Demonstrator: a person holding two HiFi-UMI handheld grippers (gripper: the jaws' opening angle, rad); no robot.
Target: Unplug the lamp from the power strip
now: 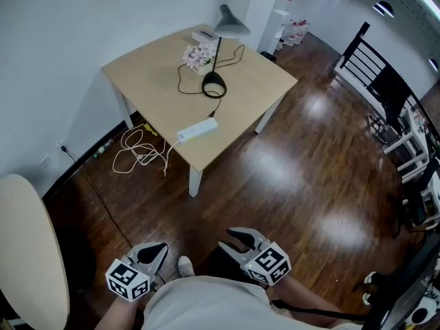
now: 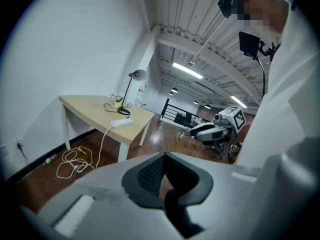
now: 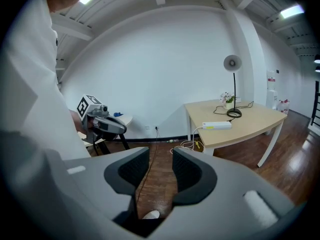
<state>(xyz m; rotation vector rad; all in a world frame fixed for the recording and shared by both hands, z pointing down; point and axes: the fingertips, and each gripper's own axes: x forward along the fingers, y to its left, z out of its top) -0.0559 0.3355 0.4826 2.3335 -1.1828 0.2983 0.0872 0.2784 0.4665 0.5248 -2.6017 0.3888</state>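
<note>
A grey desk lamp [image 1: 214,81] stands on the light wooden table [image 1: 151,81] far ahead of me. Its black cord runs to the near end of a white power strip [image 1: 198,130] by the table's front edge. Both grippers hover low over the floor, close to the person's body and far from the table. My left gripper [image 1: 152,253] has its pads together with nothing in them [image 2: 165,159]. My right gripper [image 1: 240,239] is open with an empty gap [image 3: 161,156]. The gripper views show the lamp [image 3: 232,64] and strip [image 3: 216,125] small in the distance.
A pot of pink flowers [image 1: 198,55] sits beside the lamp. The strip's white cable lies coiled on the dark wooden floor [image 1: 137,153] under the table. A pale round chair [image 1: 27,253] stands at my left. A black railing [image 1: 357,47] and furniture line the right side.
</note>
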